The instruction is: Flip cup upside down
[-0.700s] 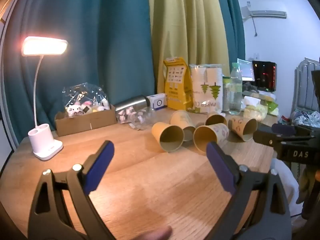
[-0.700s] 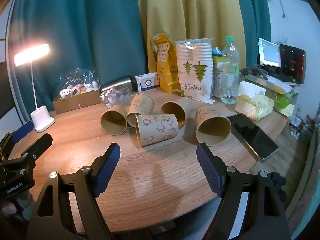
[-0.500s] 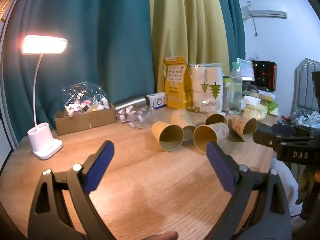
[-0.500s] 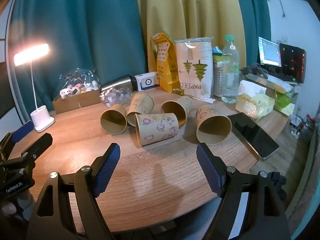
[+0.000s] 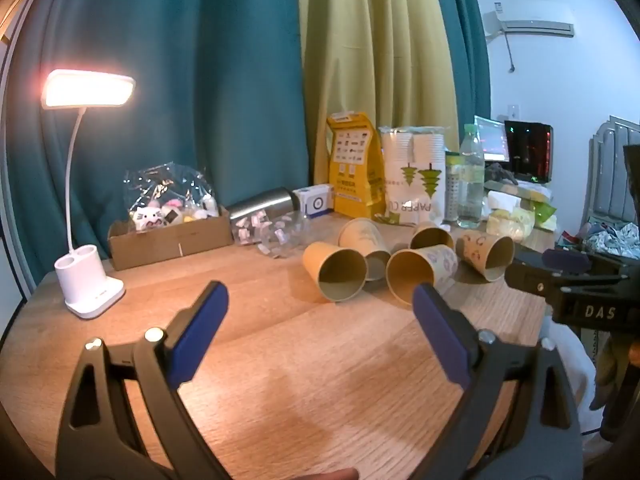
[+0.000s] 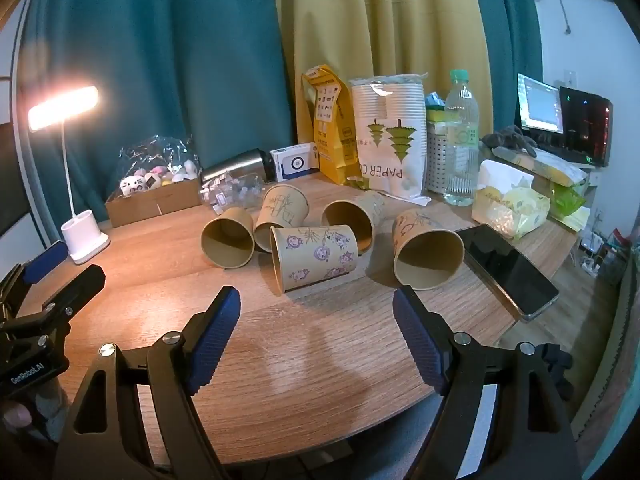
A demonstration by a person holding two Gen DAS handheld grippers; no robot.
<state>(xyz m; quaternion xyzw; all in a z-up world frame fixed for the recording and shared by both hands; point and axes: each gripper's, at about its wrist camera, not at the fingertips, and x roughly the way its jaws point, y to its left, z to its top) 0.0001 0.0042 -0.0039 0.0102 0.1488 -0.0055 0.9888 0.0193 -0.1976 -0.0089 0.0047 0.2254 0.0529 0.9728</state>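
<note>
Several brown paper cups lie on their sides in a cluster on the wooden table (image 6: 304, 344). In the right wrist view the nearest is a cup with purple prints (image 6: 316, 258), with a plain cup (image 6: 228, 242) to its left and a wide-mouthed cup (image 6: 426, 254) to its right. The same cluster shows in the left wrist view, with the plain cup (image 5: 336, 272) nearest. My right gripper (image 6: 316, 312) is open and empty, short of the printed cup. My left gripper (image 5: 320, 304) is open and empty, short of the cluster.
A lit desk lamp (image 5: 88, 280) stands at the left. A cardboard box of toys (image 5: 168, 236), a steel flask (image 6: 236, 166), a yellow bag (image 6: 326, 128), a pack of paper cups (image 6: 390, 136) and a water bottle (image 6: 460, 140) line the back. A phone (image 6: 508, 268) lies at the right edge.
</note>
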